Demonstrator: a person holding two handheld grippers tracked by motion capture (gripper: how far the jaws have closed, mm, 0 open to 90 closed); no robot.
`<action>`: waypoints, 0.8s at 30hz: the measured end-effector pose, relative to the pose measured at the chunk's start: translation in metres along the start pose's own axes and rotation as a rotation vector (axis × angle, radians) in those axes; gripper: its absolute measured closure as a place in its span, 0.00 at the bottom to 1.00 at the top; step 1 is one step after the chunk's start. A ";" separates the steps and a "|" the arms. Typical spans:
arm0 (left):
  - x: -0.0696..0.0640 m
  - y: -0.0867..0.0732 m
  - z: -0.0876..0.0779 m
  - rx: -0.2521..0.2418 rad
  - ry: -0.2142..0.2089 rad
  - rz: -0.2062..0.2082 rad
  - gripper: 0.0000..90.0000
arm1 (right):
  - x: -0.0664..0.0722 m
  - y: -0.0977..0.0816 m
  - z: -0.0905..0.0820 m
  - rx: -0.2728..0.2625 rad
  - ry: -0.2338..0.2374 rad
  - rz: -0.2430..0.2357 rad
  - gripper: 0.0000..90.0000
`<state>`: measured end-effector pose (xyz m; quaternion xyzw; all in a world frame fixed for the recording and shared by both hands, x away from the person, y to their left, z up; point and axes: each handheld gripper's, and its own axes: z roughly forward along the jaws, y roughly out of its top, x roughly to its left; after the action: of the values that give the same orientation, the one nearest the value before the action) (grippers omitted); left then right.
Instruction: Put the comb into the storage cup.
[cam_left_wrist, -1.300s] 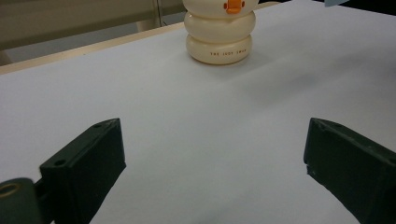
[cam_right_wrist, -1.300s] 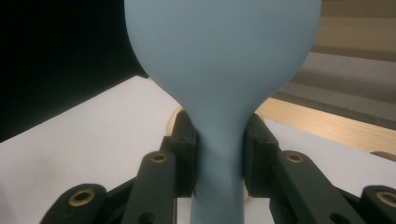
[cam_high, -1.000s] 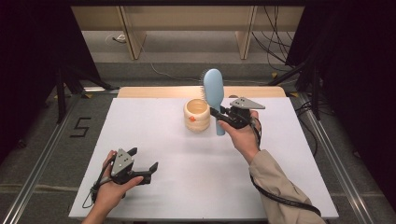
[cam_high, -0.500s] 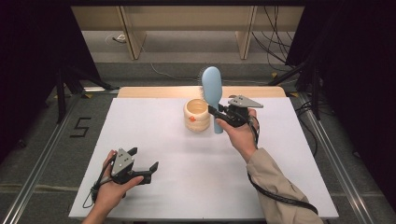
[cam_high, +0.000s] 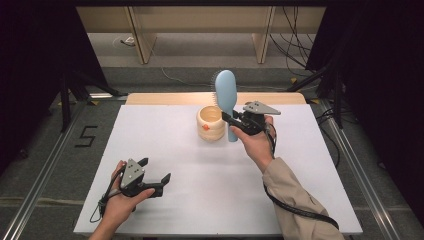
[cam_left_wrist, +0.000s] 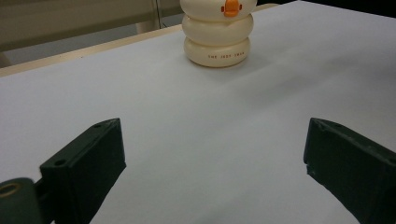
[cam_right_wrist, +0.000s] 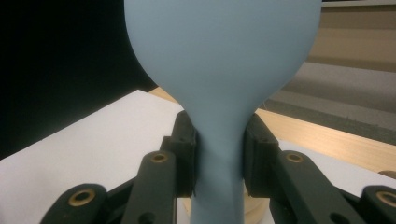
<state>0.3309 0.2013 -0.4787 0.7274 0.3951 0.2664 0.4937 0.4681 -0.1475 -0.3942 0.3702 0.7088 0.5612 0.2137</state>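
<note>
Right gripper: clamped on the blue hairbrush handle; we see the brush turned since a second ago, back facing us.
Brush: upright, 3 o'clock of the cream cup.
Left gripper: jaws apart, idle.
Meaning: we judge insertion into the cup is next.

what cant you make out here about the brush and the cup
- Hairbrush bristles: right gripper view shows its smooth back; high view shows them too small to count.
- Brush handle end: cut off by the bottom edge in the right gripper view.
- Cup top: cut off by the upper edge in the left gripper view.
- Cup lettering: too small to read.
</note>
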 end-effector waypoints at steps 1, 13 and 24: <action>0.000 0.000 0.000 -0.001 0.001 -0.001 0.05 | 0.000 0.000 0.000 -0.001 -0.001 0.000 0.78; -0.013 0.025 0.016 -0.051 -0.040 -0.034 0.07 | 0.007 0.002 0.005 -0.009 0.009 -0.001 0.78; -0.036 0.056 0.052 -0.068 -0.108 -0.010 0.10 | 0.021 0.003 0.011 -0.017 0.033 -0.011 0.78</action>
<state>0.3689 0.1335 -0.4460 0.7214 0.3624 0.2376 0.5402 0.4636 -0.1242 -0.3916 0.3553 0.7092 0.5723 0.2082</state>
